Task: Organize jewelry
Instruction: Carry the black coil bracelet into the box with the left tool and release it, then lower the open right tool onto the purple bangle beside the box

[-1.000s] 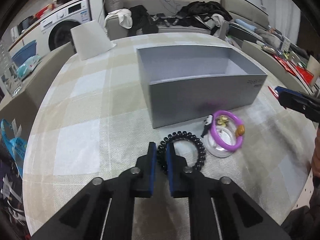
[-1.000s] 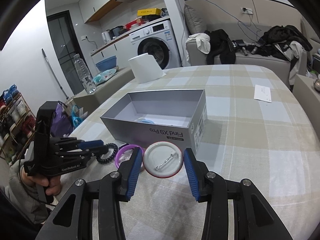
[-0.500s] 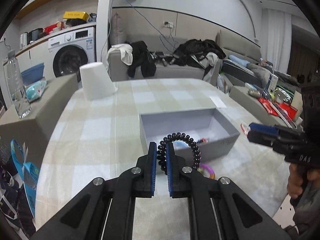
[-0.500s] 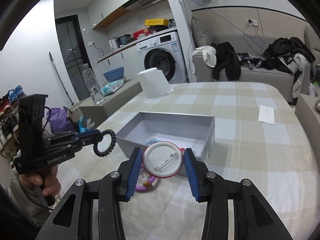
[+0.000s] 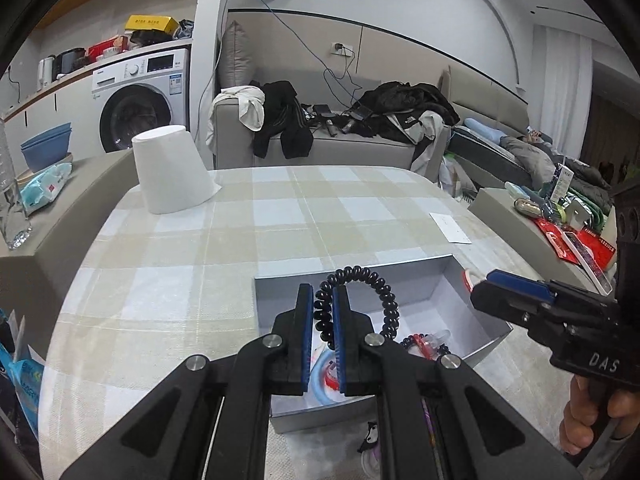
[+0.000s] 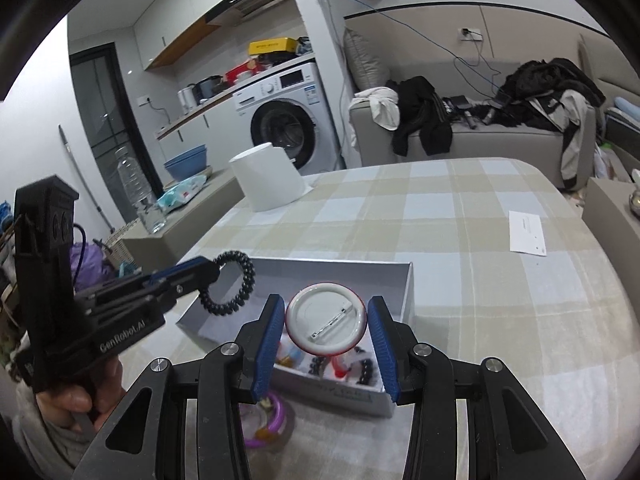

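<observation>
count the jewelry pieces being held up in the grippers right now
2. The black coil bracelet is pinched in the left gripper over the gray box; the round pin badge sits between the right gripper's fingers above it.

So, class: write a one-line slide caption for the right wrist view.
Right gripper holds a pin badge above the grey box; left gripper carries a black spiral hair tie.

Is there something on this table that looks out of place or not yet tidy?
Yes. A purple bangle lies on the tablecloth outside the grey box, at its near wall, while other pieces are already inside. A white cone-shaped object stands tilted at the far edge.
</observation>
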The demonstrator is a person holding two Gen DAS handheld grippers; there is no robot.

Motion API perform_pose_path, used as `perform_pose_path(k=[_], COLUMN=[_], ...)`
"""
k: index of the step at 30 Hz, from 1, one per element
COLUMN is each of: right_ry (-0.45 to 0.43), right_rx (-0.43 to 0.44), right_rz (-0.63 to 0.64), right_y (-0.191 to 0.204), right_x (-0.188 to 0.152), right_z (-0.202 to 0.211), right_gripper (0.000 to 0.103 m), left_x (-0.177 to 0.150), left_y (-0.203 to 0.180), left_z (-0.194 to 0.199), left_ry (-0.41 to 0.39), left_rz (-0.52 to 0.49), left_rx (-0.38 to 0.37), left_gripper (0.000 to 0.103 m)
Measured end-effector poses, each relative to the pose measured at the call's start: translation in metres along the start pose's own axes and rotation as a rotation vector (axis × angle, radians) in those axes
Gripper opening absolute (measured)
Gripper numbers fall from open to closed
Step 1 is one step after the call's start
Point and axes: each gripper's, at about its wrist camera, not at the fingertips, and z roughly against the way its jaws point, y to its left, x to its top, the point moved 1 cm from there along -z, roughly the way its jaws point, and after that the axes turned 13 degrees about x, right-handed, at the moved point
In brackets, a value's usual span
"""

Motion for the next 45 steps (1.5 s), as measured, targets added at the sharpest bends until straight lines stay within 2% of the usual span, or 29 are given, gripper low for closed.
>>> perform_pose_path(k=[4,6,8,9,10,11,12,14,15,16,17,20,28,34,38,45], right_ry=[-0.016,-0.027,-0.033,-0.035,-0.036,-0.037,-0.035,-0.034,-0.03,-0.024,-0.018,0.0,0.116,0.218,0.282,0.316], right_rx=[0.004,0.014,0.011,0.012,0.012,0.012,0.01,0.0,-0.008,-0.015,-0.026,-0.054,-0.038,-0.009,0.009,0.03], right_rz=[-0.024,-0.039,-0.033,-0.024,-0.017,-0.01,-0.001,0.005,0.008,0.012,0.016,0.008,0.039,0.103,0.132,0.146], right_y=[-0.006,-0.008,-0.006,-0.005,-0.004,-0.003,-0.001,-0.001,0.0,0.0,0.0,-0.002,0.01,0.028,0.038,0.045], right_x=[0.003,0.003,0.003,0.003,0.002,0.001,-0.001,-0.004,-0.006,-0.009,-0.012,-0.023,-0.045,-0.058,-0.066,-0.071], right_z=[0.001,0.004,0.01,0.013,0.015,0.019,0.024,0.03,0.033,0.036,0.039,0.041,0.023,0.001,-0.015,-0.029], right_gripper=[0.046,0.06,0.062,0.067,0.071,0.082,0.092,0.102,0.103,0.103,0.103,0.103,0.103,0.103,0.095,0.084], left_x=[-0.001,-0.001,-0.001,-0.003,-0.004,-0.005,-0.008,-0.013,-0.016,-0.021,-0.024,-0.033,-0.052,-0.06,-0.061,-0.067], left_y=[0.001,0.0,0.0,0.0,0.0,-0.001,-0.001,0.0,0.0,0.0,0.0,-0.001,0.01,0.023,0.027,0.027], left_z=[0.006,0.011,0.016,0.022,0.028,0.031,0.036,0.044,0.047,0.051,0.053,0.056,0.047,0.038,0.036,0.039], left_ry=[0.002,0.001,-0.001,-0.007,-0.014,-0.02,-0.028,-0.033,-0.031,-0.025,-0.02,-0.01,0.042,0.087,0.099,0.092], left_rz=[0.0,-0.002,-0.004,-0.007,-0.011,-0.013,-0.015,-0.023,-0.024,-0.024,-0.026,-0.034,-0.014,0.042,0.068,0.076], left_rx=[0.028,0.016,0.007,0.007,0.01,0.015,0.015,0.006,-0.001,-0.01,-0.016,0.008,0.037,0.048,0.036,0.04], left_gripper=[0.006,0.01,0.032,0.041,0.06,0.072,0.076,0.088,0.092,0.1,0.102,0.102,0.102,0.102,0.102,0.102])
